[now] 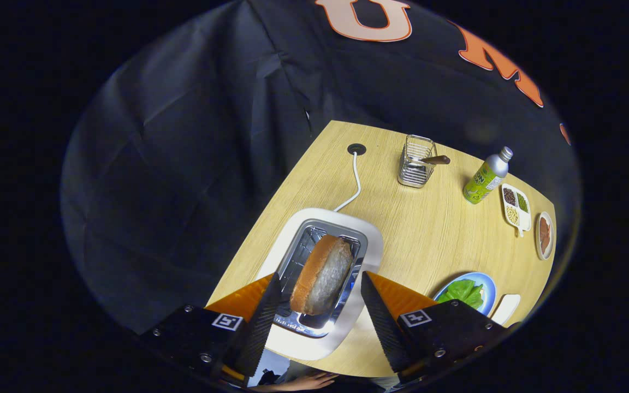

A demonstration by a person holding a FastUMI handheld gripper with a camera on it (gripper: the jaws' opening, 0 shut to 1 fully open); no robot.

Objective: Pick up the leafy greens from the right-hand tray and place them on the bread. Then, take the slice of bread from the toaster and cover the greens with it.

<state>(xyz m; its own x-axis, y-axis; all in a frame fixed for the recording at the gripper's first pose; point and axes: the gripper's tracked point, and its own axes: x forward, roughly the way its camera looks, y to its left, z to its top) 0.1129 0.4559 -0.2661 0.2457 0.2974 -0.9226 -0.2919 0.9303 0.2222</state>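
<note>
I have the gripper [320, 305] poised over the toaster [322, 284], jaws spread wide so the bread [321, 283] standing in the slot sits between them, neither finger touching it. It stands high in the slot, so I judge it an easy pinch across its flat faces. The greens [464, 292] lie on the blue plate [488, 284] on the worktop [423, 229], ready for covering.

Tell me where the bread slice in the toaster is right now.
The brown-crusted bread slice stands in the slot of the white toaster on the wooden table, between the open gripper's fingers, neither touching it.
</note>
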